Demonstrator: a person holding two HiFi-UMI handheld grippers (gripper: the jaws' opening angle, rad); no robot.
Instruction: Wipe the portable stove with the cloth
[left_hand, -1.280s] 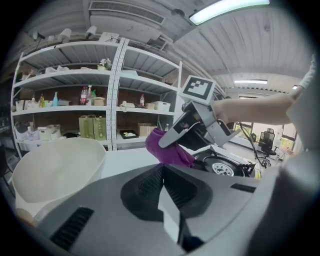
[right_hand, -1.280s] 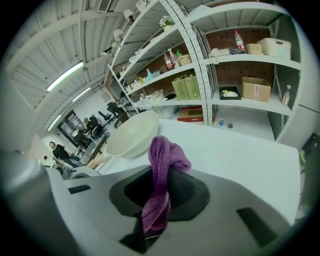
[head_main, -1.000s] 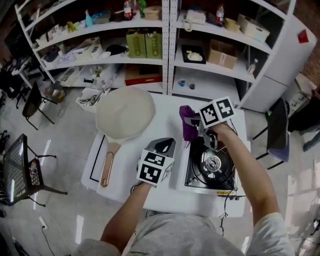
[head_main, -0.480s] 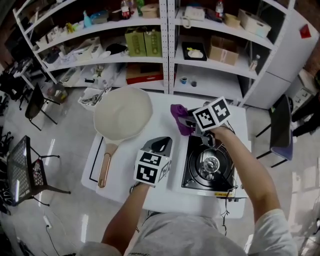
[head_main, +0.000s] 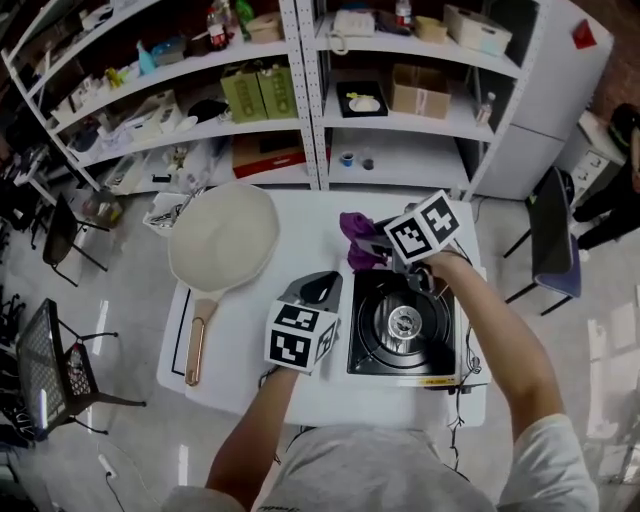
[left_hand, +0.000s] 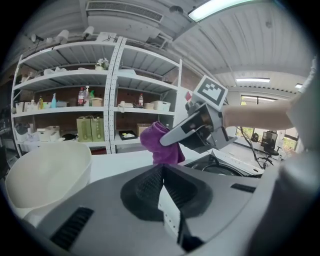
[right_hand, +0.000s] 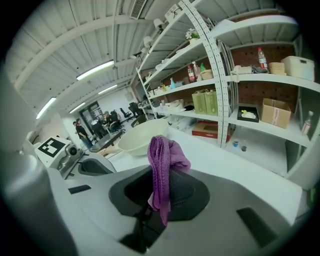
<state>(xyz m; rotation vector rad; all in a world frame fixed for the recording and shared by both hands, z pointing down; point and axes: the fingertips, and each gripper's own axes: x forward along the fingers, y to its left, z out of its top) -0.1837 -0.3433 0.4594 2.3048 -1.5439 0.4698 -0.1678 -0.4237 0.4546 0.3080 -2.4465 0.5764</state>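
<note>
We hold the purple cloth (right_hand: 162, 160) in the right gripper (head_main: 375, 243), whose jaws are clamped on its fold so that the rest droops from them. The cloth is at the far left corner of the black portable stove (head_main: 400, 335); we cannot tell whether it touches the white table (head_main: 250, 345). Our left gripper (head_main: 318, 290) hovers just left of the stove, jaws pressed together with nothing between them. 1 cream pan (head_main: 222, 235) sits farther left.
</note>
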